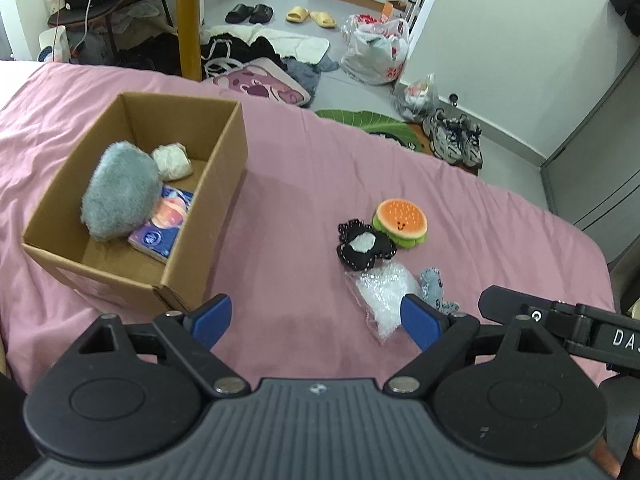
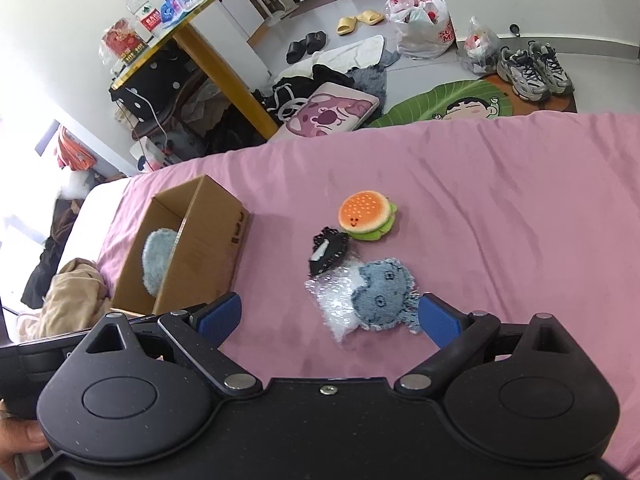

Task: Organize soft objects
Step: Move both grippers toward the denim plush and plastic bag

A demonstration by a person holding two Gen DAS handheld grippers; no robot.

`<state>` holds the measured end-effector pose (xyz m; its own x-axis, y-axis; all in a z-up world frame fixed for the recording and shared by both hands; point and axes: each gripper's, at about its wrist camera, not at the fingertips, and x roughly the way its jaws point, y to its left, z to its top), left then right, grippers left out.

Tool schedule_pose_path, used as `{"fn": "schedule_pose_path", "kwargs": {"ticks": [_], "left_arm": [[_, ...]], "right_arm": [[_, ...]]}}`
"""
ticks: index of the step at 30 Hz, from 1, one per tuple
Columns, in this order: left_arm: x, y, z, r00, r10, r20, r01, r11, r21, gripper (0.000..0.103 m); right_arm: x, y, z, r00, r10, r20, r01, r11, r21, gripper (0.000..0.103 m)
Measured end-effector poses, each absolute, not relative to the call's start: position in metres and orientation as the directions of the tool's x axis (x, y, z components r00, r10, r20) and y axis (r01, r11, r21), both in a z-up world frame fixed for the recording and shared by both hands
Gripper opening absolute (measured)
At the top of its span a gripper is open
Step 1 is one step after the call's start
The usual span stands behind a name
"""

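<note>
An open cardboard box [image 1: 208,184] [image 2: 208,236] sits on the pink bedsheet [image 1: 300,168] and holds a grey fluffy plush [image 1: 120,196], a white bundle [image 1: 172,161] and a purple packet [image 1: 162,226]. To its right lie a burger plush [image 1: 400,222] [image 2: 366,216], a black stitched pouch [image 1: 364,249] [image 2: 328,250], a piece of bubble wrap [image 1: 380,294] [image 2: 334,300] and a blue denim toy [image 1: 434,286] [image 2: 380,292]. My left gripper [image 1: 316,322] is open over bare sheet. My right gripper [image 2: 330,318] is open just before the denim toy.
Beyond the bed's far edge the floor holds slippers [image 1: 310,17], sneakers [image 1: 454,138], plastic bags [image 1: 376,50], clothes and a green mat [image 2: 448,106]. A yellow table leg [image 1: 189,16] stands behind the box. A beige cloth [image 2: 74,292] lies left of the box.
</note>
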<state>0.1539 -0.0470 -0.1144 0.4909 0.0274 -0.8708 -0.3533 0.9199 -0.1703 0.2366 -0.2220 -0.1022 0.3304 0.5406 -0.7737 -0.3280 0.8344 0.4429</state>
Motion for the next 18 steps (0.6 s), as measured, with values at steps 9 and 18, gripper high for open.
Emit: {"fn": "schedule_pose_path", "kwargs": {"ticks": [9, 18], "left_arm": [[0.17, -0.059, -0.14, 0.448, -0.001, -0.894, -0.345, 0.922, -0.174, 0.09], [0.184, -0.063, -0.165, 0.424, -0.011, -0.905, -0.352, 0.919, -0.176, 0.09]], "right_arm": [[0.246, -0.224, -0.119, 0.299, 0.542, -0.786, -0.322, 0.832, 0.451, 0.096], [0.26, -0.223, -0.141, 0.268, 0.531, -0.804, -0.3, 0.839, 0.454, 0.095]]}}
